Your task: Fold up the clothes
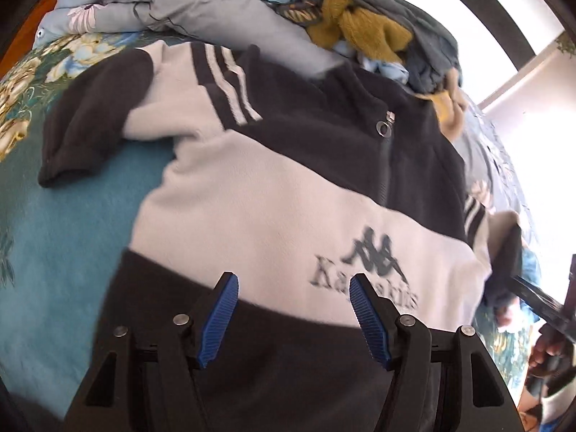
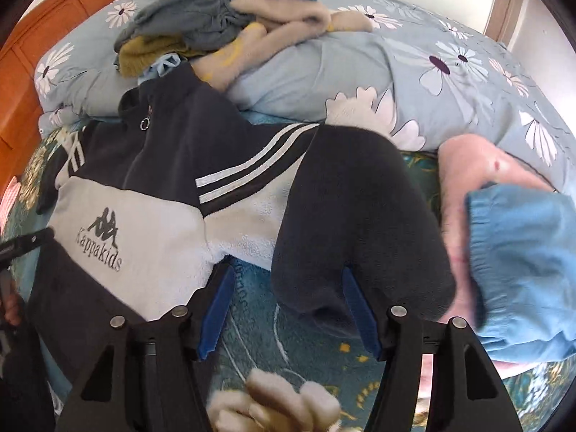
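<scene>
Left wrist view: left gripper point(image 1: 293, 315) spread, nothing pinched, over jacket point(image 1: 273, 194) hem.
Right gripper point(image 2: 284, 311): spread, empty, beside jacket's sleeve point(image 2: 360, 223).
Jacket: flat on bed point(image 1: 54, 237), front up.

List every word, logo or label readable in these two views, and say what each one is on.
"Kappakids" under a logo of two seated figures: on the pale chest band of the fleece jacket, clear in the right wrist view.
Same print in the left wrist view: blurred, only "Ka" reads.
Small script on the teal bedspread between the right gripper's fingers: too small to read.
Zip pull: no readable marking.
</scene>
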`<move>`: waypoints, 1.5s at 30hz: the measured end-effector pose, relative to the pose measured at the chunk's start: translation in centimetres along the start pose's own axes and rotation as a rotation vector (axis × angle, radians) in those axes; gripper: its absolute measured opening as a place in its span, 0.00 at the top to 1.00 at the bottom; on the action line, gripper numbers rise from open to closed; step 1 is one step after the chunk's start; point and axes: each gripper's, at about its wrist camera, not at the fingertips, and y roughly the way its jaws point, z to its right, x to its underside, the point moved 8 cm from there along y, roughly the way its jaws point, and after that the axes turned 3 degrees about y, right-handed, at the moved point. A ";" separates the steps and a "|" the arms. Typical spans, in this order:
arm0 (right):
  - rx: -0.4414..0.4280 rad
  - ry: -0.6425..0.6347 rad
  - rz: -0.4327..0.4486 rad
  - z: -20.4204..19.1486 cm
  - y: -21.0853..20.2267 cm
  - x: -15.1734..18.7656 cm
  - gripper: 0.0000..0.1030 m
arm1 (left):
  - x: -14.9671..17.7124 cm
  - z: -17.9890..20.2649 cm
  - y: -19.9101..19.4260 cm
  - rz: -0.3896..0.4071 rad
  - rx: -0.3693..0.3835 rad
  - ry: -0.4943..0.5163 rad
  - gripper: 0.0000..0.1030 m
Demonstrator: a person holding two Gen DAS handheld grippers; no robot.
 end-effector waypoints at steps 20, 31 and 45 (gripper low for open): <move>-0.329 0.443 0.073 0.8 -11.6 -5.2 0.95 | -4.1 -1.6 -3.4 0.109 0.042 0.141 0.34; -0.565 0.330 0.070 -14.5 -13.3 -14.3 0.95 | -6.6 -9.0 -4.9 0.217 0.100 -0.056 0.34; -0.282 0.214 -0.208 -30.8 6.7 -15.1 0.94 | -8.4 -17.2 -6.1 0.297 0.140 -0.350 0.33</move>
